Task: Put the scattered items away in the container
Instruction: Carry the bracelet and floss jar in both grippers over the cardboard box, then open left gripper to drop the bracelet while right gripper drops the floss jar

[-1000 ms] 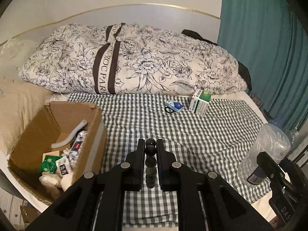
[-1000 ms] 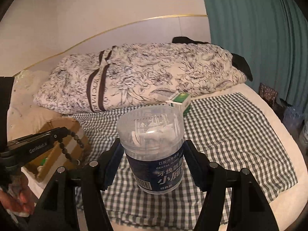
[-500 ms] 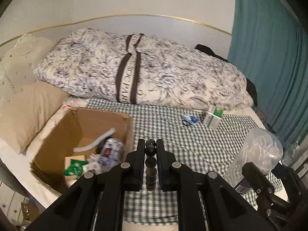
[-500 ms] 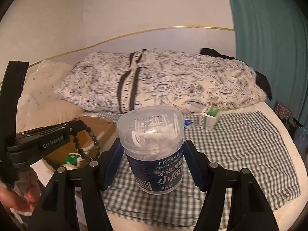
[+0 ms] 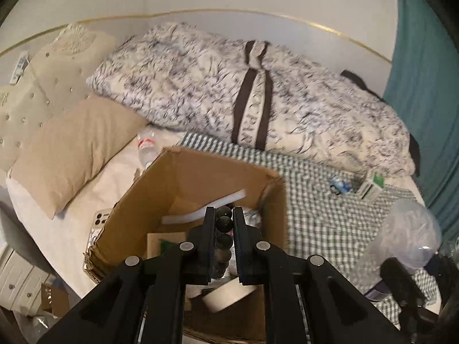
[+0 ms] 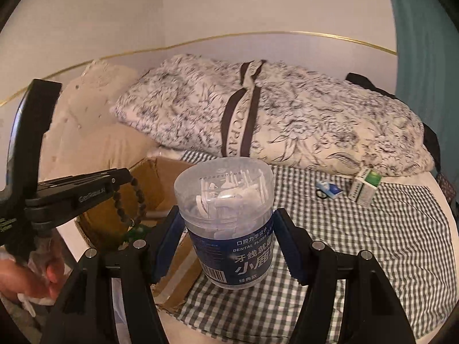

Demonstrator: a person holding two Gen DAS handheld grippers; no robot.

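Observation:
My left gripper [image 5: 224, 220] is shut on a dark bead bracelet [image 5: 223, 223] and hangs over the open cardboard box [image 5: 200, 169], which holds several small items. From the right wrist view the bracelet [image 6: 134, 200] dangles from the left gripper [image 6: 120, 177] above the box [image 6: 155, 183]. My right gripper [image 6: 226, 223] is shut on a clear dental floss jar [image 6: 226, 215] with a blue label, to the right of the box. That jar [image 5: 407, 238] shows at the right edge of the left wrist view.
A green-and-white carton [image 6: 365, 186] and a small blue packet [image 6: 328, 189] lie on the checked cloth [image 6: 373, 229] near the folded floral quilt [image 6: 287, 114]. A beige pillow [image 5: 68, 149], a water bottle [image 5: 146, 149] and a phone [image 5: 99, 220] lie left of the box.
Both grippers have swung left with their loads. The left one went from over the checked cloth to over the box; the jar came closer to the box.

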